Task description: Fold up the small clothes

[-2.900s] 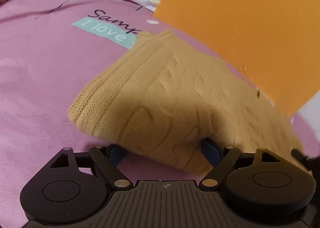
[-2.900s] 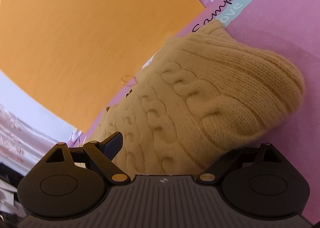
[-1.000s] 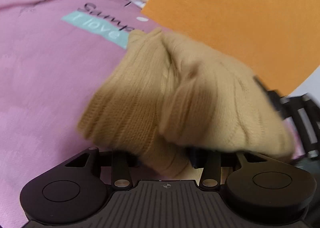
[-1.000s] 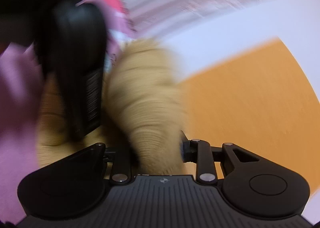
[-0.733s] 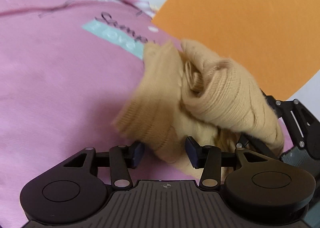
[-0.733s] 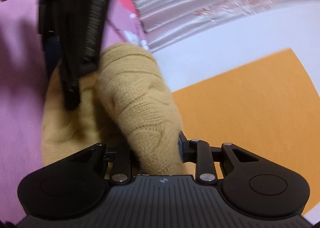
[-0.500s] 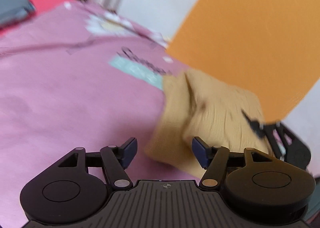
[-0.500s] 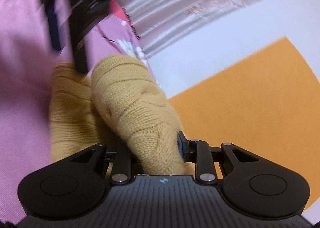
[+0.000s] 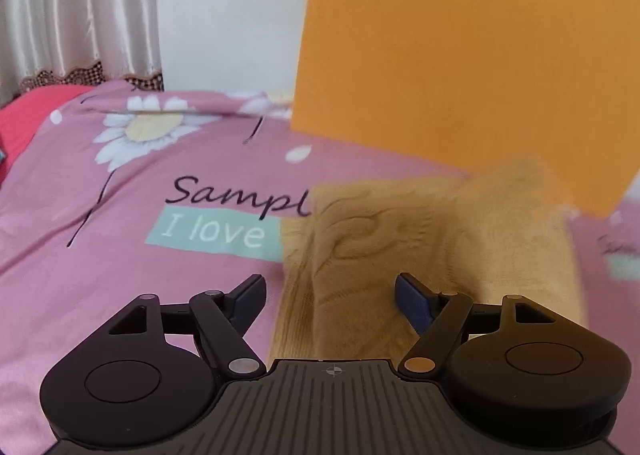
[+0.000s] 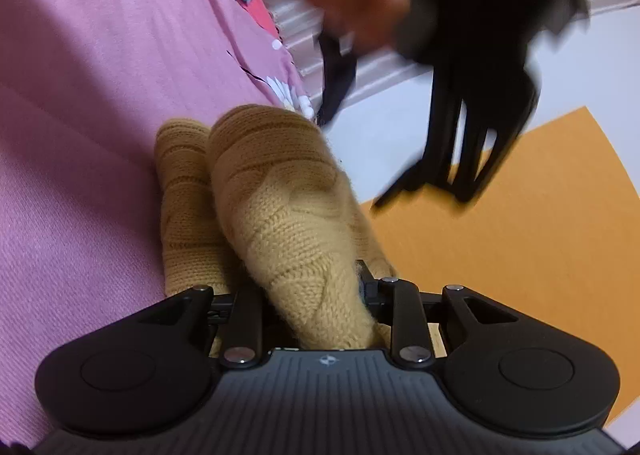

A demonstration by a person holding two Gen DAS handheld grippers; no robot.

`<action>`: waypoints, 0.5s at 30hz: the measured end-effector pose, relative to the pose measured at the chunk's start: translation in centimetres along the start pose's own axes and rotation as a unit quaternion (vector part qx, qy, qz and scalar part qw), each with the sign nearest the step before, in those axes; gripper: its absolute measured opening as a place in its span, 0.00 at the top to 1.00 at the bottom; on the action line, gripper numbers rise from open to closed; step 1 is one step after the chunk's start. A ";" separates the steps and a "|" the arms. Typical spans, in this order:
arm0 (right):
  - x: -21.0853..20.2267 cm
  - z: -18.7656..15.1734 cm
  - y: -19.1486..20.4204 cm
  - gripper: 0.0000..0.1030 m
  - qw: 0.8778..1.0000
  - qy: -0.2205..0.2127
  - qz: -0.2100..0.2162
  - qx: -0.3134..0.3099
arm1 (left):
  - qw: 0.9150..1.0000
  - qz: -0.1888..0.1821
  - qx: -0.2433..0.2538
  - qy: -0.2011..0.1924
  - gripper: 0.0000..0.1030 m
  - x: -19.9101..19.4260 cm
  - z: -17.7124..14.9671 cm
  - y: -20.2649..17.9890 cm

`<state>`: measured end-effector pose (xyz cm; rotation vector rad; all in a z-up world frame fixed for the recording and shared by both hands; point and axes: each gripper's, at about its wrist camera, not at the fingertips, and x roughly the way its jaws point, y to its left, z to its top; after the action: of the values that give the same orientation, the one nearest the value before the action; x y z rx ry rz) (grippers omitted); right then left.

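A mustard cable-knit garment (image 9: 424, 251) lies folded on the pink bedsheet (image 9: 120, 275). My left gripper (image 9: 330, 295) is open and empty, lifted just above the garment's near edge. In the right wrist view my right gripper (image 10: 312, 295) is shut on a bunched fold of the same garment (image 10: 280, 207), its fingertips buried in the knit. The other hand-held gripper (image 10: 472, 95) shows blurred above the garment there.
An orange board (image 9: 472, 55) stands upright behind the garment, also showing in the right wrist view (image 10: 520, 235). The sheet carries a daisy print and a teal "I love" label (image 9: 212, 231). A curtain (image 9: 72, 7) and a white wall are at the back.
My left gripper let go of the garment, opened wide and pulled up and back. My right gripper stayed shut on the knit fold, which settled down onto the sheet.
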<state>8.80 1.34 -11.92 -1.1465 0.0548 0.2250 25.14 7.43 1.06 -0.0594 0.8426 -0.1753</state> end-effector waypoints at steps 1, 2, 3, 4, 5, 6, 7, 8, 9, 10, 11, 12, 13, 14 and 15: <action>-0.1 0.0 -0.2 0.68 1.000 0.003 -0.001 0.007 | 1.000 0.008 0.005 0.007 0.00 0.7 0.0 -0.2; -0.3 0.0 -0.5 0.64 1.000 0.007 0.001 0.016 | 1.000 0.010 0.003 0.013 0.00 1.4 0.0 -0.1; -0.5 -0.1 -0.8 0.63 1.000 0.009 0.003 0.024 | 1.000 0.006 -0.003 0.017 0.00 1.6 -0.2 0.1; -0.9 -0.3 -1.1 0.61 0.999 0.010 0.004 0.032 | 1.000 0.000 -0.011 0.017 0.00 1.7 -0.3 0.4; -1.4 -0.4 -1.6 0.52 0.999 0.009 0.009 0.040 | 1.000 -0.003 -0.016 0.016 0.00 1.7 -0.4 0.7; -2.0 -0.6 -2.1 0.45 0.999 0.008 0.016 0.049 | 1.000 -0.003 -0.018 0.016 0.00 1.7 -0.6 0.9; -2.9 -1.0 -2.9 0.33 0.998 0.002 0.026 0.065 | 1.000 0.000 -0.016 0.015 0.00 2.0 -0.6 1.0; -3.8 -1.3 -3.7 0.31 0.996 -0.003 0.035 0.079 | 1.000 0.002 -0.013 0.015 0.00 2.1 -0.6 1.1; -4.5 -1.6 -4.4 0.31 0.995 -0.004 0.043 0.092 | 1.000 0.002 -0.013 0.015 0.00 2.2 -0.7 1.3; -5.7 -2.2 -5.5 0.31 0.992 -0.001 0.052 0.111 | 1.000 -0.001 -0.015 0.016 0.00 2.5 -0.6 1.6; -6.4 -2.7 -6.5 0.30 0.989 0.002 0.062 0.132 | 1.000 -0.006 -0.019 0.019 0.00 2.6 -0.5 1.9; -7.1 -3.3 -7.6 0.30 0.985 0.006 0.073 0.159 | 0.999 -0.012 -0.024 0.022 0.00 2.7 -0.5 2.2; -8.1 -4.3 -8.5 0.28 0.977 0.010 0.086 0.194 | 0.999 -0.020 -0.030 0.026 0.00 2.8 -0.5 2.4; -8.5 -5.2 -10.2 0.26 0.966 0.015 0.103 0.238 | 0.999 -0.027 -0.035 0.029 0.00 3.0 -0.4 2.7; -9.0 -6.1 -11.5 0.24 0.950 0.020 0.121 0.286 | 0.998 -0.036 -0.041 0.033 0.00 3.2 -0.4 3.1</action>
<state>2.84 -10.04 -2.67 -0.5622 0.2802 0.3747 27.29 9.89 -1.95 -0.1617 0.9137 -0.2124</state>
